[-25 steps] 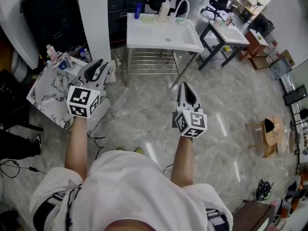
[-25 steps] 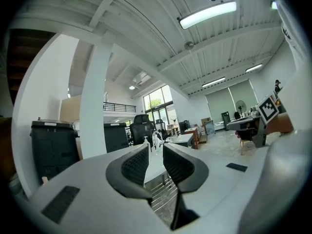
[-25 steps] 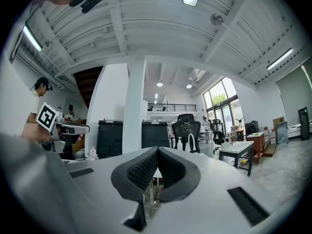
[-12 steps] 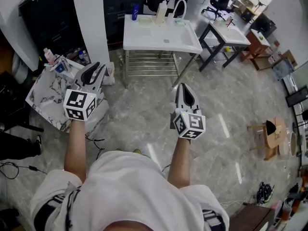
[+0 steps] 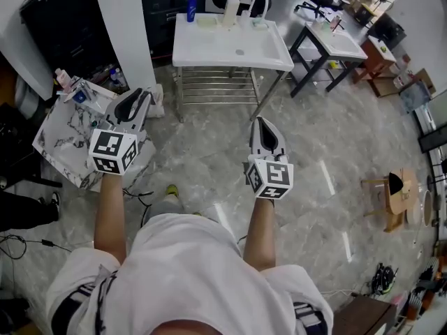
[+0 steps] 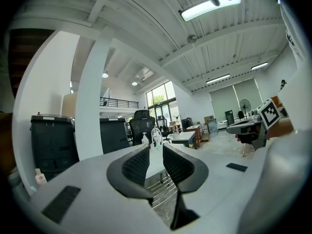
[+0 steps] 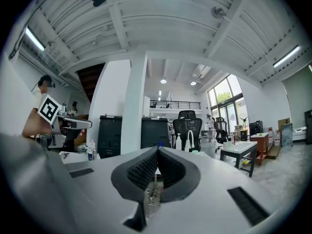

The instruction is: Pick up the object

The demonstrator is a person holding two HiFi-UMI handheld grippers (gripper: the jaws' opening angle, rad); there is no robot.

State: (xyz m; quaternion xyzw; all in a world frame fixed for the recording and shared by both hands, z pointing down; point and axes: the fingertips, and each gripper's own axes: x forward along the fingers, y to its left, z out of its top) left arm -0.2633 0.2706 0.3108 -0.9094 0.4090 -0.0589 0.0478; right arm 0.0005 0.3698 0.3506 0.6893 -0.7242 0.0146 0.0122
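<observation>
No single object stands out as the one to pick up. A white sink table (image 5: 209, 47) stands ahead, with a blue bottle (image 5: 191, 9), a white pump bottle (image 5: 230, 9) and a curved tap (image 5: 260, 2) along its far edge. My left gripper (image 5: 143, 95) hangs in the air left of the table, its jaws a little apart with nothing between them (image 6: 156, 152). My right gripper (image 5: 262, 122) is held over the floor short of the table's front, shut and empty (image 7: 157, 152). Both point towards the table.
A marble-topped side table (image 5: 59, 142) with small bottles (image 5: 66, 82) stands at the left beside a white pillar (image 5: 122, 26). A black-legged desk (image 5: 328, 37) is at the back right and a wooden stool (image 5: 391, 190) at the far right. Cables (image 5: 140, 204) lie on the floor.
The person has stepped forward, so the sink table sits a little nearer and a foot shows on the floor. Both grippers keep the same pose and jaw state.
</observation>
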